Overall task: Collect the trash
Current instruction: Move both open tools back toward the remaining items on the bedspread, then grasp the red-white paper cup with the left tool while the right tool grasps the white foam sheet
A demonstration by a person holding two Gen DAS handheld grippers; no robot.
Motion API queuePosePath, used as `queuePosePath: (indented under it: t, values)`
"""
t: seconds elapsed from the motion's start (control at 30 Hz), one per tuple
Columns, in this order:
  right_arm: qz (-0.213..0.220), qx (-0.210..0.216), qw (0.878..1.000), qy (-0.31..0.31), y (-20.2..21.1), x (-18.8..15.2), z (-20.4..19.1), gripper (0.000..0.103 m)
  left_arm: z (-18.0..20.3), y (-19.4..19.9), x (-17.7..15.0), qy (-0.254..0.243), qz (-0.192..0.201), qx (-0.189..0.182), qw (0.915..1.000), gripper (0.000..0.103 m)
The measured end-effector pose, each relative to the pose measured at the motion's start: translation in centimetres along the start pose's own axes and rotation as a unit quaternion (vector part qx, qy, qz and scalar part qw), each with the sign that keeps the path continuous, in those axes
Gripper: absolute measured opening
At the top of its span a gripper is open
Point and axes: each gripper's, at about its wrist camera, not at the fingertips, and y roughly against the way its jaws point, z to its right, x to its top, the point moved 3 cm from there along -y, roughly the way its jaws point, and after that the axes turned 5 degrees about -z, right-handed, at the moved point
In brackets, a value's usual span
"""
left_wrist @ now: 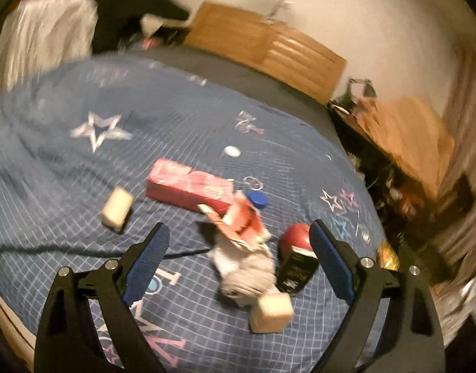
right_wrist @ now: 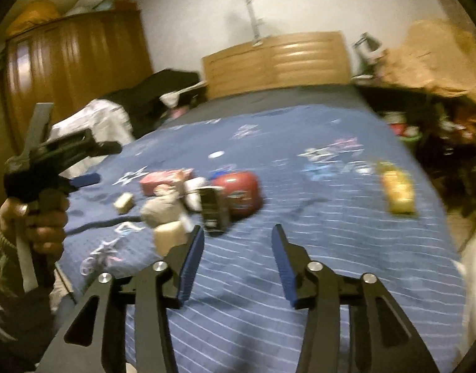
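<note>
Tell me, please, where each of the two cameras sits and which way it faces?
Left wrist: on the left gripper, facing the headboard across the bed; its two open fingers show, above the tissue.
Right wrist: on the right gripper, also facing the headboard, over bare blanket; its open fingers show, plus the left hand holding the left gripper.
Shared: the bed, headboard, red box, red can, black box.

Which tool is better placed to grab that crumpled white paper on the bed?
Left. The left tool is open with the crumpled white paper right between its fingers. The right tool is open over bare blanket, the paper off to its left.
</note>
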Motion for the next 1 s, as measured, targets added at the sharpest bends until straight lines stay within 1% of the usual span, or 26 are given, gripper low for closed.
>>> queuePosePath:
  t: [0.07, 0.13, 0.23, 0.3, 0.37, 0.5, 0.53, 0.57, 0.6, 0.63, 0.67, 0.7, 0.73, 0.77, 0.83, 0.9, 1.0]
  values:
    - [-0.015, 0.026, 1.000, 0.003, -2.0, 0.6, -1.3, 0.054, -1.6, -0.8, 0.7, 0.025, -0.016, -0.011, 0.9995, 0.088]
    - [-0.039, 0.051, 0.998, 0.003, -4.8, 1.2, -2.5, 0.055, -2.4, -1.8, 0.7, 0.034, -0.033, -0.022, 0.9986, 0.088]
    - [-0.068, 0.067, 0.995, -0.014, -8.2, 1.7, -2.7, 0.055, -2.7, -4.1, 0.6, 0.043, -0.066, -0.043, 0.9960, 0.085]
    - [-0.086, 0.075, 0.993, -0.028, -10.0, 1.9, -2.4, 0.055, -3.0, -5.9, 0.4, 0.049, -0.083, -0.036, 0.9947, 0.084]
    - [-0.100, 0.081, 0.991, -0.034, -11.7, 2.1, -2.4, 0.055, -3.3, -7.3, 0.2, 0.054, -0.098, -0.039, 0.9930, 0.084]
    - [-0.120, 0.092, 0.987, -0.050, -14.3, 2.3, -1.8, 0.055, -3.4, -9.7, -0.1, 0.055, -0.121, -0.036, 0.9905, 0.083]
    - [-0.124, 0.097, 0.986, -0.056, -14.9, 2.2, -1.7, 0.055, -3.4, -10.2, -0.2, 0.054, -0.127, -0.033, 0.9898, 0.078]
    - [-0.128, 0.102, 0.984, -0.064, -15.5, 2.2, -1.5, 0.054, -3.4, -10.9, -0.3, 0.056, -0.136, -0.033, 0.9886, 0.066]
    - [-0.130, 0.109, 0.983, -0.071, -15.9, 2.2, -1.3, 0.050, -3.3, -11.6, -0.5, 0.057, -0.146, -0.037, 0.9869, 0.057]
    - [-0.133, 0.116, 0.981, -0.076, -16.1, 2.1, -1.2, 0.039, -3.4, -12.1, -0.6, 0.058, -0.156, -0.042, 0.9852, 0.033]
    - [-0.135, 0.123, 0.980, -0.084, -16.4, 2.0, -1.0, 0.025, -3.3, -12.8, -0.9, 0.062, -0.169, -0.058, 0.9820, 0.026]
    - [-0.135, 0.126, 0.979, -0.087, -16.4, 2.0, -0.7, 0.016, -3.5, -12.9, -1.0, 0.067, -0.169, -0.066, 0.9811, 0.025]
    - [-0.134, 0.127, 0.979, -0.090, -16.4, 2.0, -0.6, 0.002, -3.5, -12.7, -1.0, 0.071, -0.163, -0.071, 0.9815, 0.022]
    - [-0.131, 0.124, 0.979, -0.092, -16.3, 2.0, -0.4, 0.002, -3.5, -12.4, -1.0, 0.071, -0.158, -0.074, 0.9821, 0.018]
    - [-0.125, 0.131, 0.979, -0.096, -15.9, 1.9, -0.1, 0.002, -3.7, -11.4, -0.8, 0.077, -0.144, -0.082, 0.9831, 0.015]
    - [-0.114, 0.135, 0.980, -0.095, -15.1, 1.9, 0.0, 0.002, -3.9, -9.8, -0.5, 0.078, -0.123, -0.085, 0.9857, 0.007]
    - [-0.107, 0.137, 0.980, -0.093, -13.8, 1.7, 0.0, 0.002, -4.1, -7.5, -0.3, 0.071, -0.102, -0.085, 0.9886, 0.005]
